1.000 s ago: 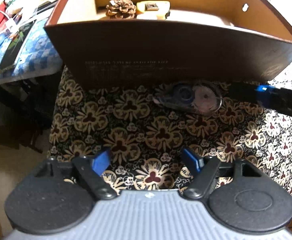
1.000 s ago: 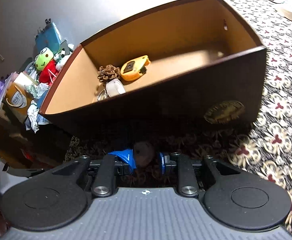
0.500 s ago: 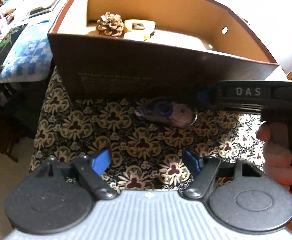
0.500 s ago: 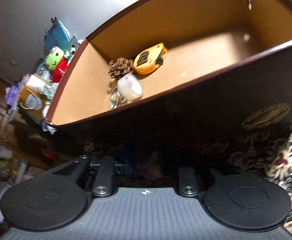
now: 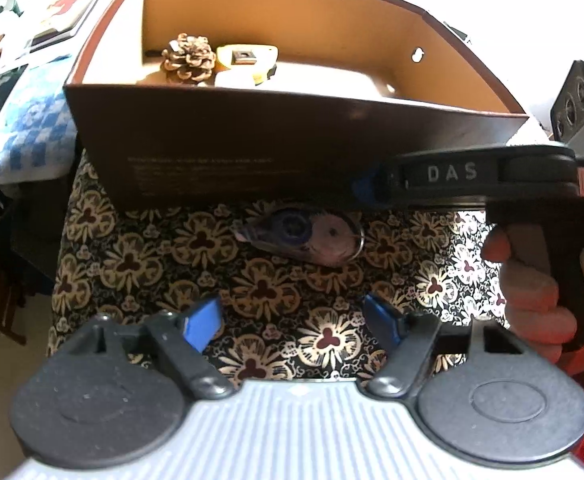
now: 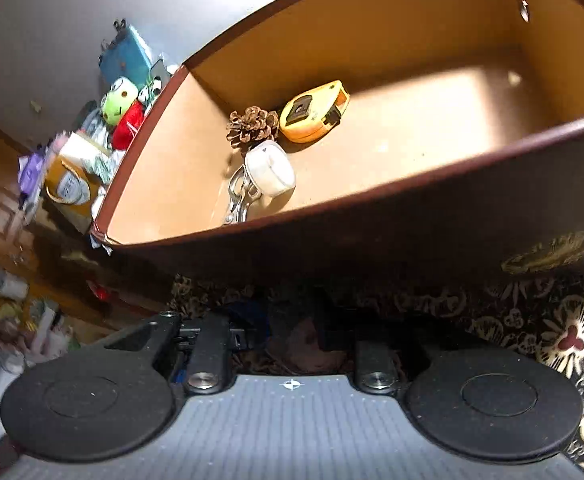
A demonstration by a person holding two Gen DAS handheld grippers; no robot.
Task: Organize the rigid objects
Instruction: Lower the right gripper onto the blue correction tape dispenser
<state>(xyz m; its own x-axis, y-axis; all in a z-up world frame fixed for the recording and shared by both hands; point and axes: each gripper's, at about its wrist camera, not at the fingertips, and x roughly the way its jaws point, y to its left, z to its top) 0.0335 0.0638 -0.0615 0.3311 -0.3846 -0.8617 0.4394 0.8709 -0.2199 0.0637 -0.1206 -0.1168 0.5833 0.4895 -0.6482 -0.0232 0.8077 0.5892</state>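
Hovering with its blue fingers spread apart, the left hand-held gripper [image 5: 292, 322] has a correction tape dispenser [image 5: 304, 234] lying just ahead on the floral worktop [image 5: 132, 256]. The right hand-held gripper [image 6: 292, 334] is clamped on a dark brownish object [image 6: 306, 346], too shadowed to identify. Beyond it, the brown box [image 6: 412, 232] holds a pinecone [image 6: 252, 126], yellow tape measure [image 6: 314, 112] and white object [image 6: 270, 168].
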